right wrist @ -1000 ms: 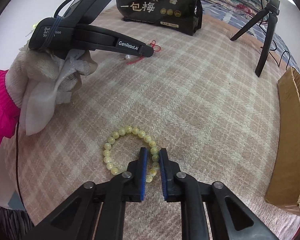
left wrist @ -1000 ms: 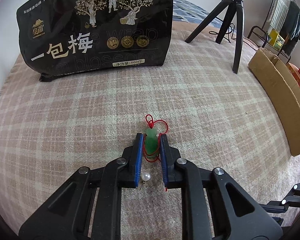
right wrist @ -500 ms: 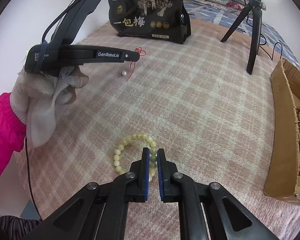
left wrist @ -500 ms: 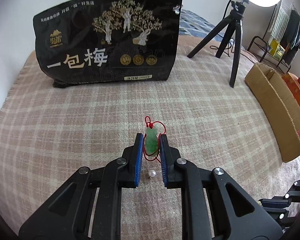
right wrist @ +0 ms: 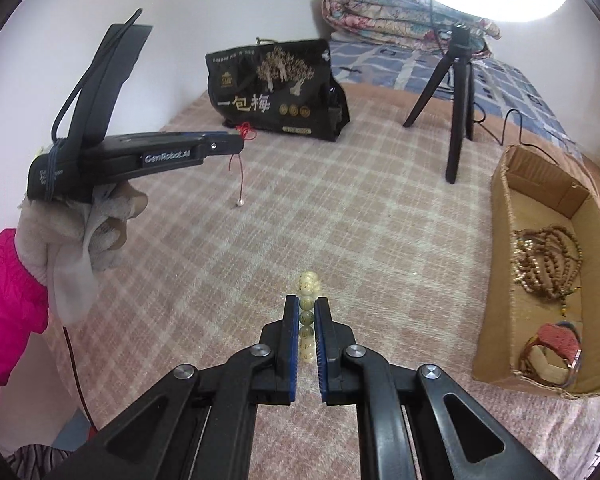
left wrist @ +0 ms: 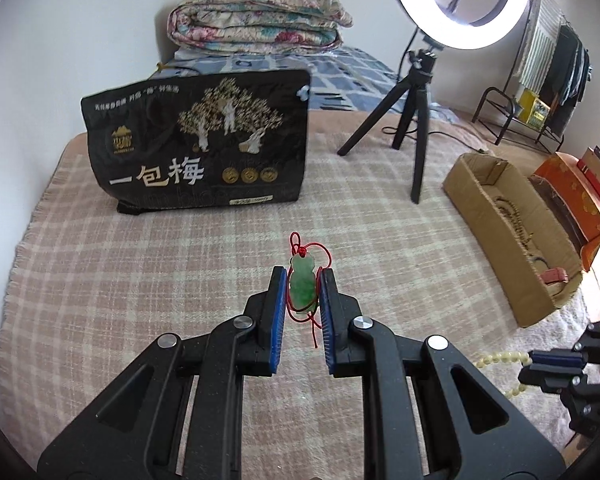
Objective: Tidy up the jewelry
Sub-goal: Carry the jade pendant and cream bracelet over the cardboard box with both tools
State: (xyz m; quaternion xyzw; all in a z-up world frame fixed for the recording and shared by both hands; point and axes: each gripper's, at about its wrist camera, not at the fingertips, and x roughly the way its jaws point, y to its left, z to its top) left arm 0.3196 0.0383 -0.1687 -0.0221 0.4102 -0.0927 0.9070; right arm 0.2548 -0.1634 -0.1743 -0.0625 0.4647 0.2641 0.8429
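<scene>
My left gripper is shut on a green jade pendant with a red cord, held above the plaid blanket. Seen from the right wrist view, the left gripper is up in the air, the red cord hanging down with a white pearl at its end. My right gripper is shut on a yellow bead bracelet, lifted off the blanket. The right gripper with the bracelet's beads shows at the lower right of the left wrist view.
An open cardboard box at the right holds brown bead strands and a red bracelet. A black snack bag stands at the back, a tripod with a ring light beside it. A gloved hand with a pink sleeve holds the left gripper.
Both grippers have risen off the blanket with their jewelry. The bracelet left the blanket and now hangs from the right gripper. The pendant's pearl end swung free below the left gripper.
</scene>
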